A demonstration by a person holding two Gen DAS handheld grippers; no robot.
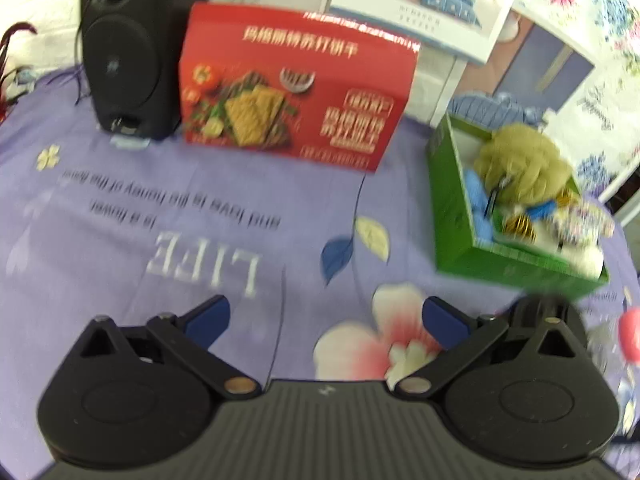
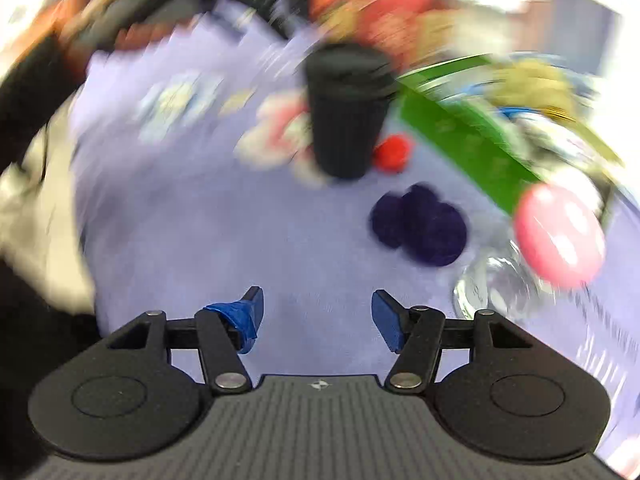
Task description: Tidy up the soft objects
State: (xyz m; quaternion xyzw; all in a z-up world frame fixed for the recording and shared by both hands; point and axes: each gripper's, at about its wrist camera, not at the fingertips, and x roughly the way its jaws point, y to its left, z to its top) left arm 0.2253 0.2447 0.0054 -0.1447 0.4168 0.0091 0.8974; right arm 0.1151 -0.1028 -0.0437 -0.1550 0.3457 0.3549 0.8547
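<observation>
The left gripper (image 1: 326, 320) is held low over the lilac bedspread (image 1: 120, 208), jaws spread wide, nothing gripped. The green box (image 1: 456, 216) of soft items is seen toward the right edge. The right gripper (image 2: 318, 316), likewise agape and empty, is pointed at a dark purple pom-pom (image 2: 420, 224) just beside the box.

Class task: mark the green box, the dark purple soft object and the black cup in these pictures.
green box (image 1: 452, 216), left wrist view, on its outer left wall.
dark purple soft object (image 2: 420, 226), right wrist view, on its middle.
black cup (image 2: 344, 120), right wrist view, on its side wall.
</observation>
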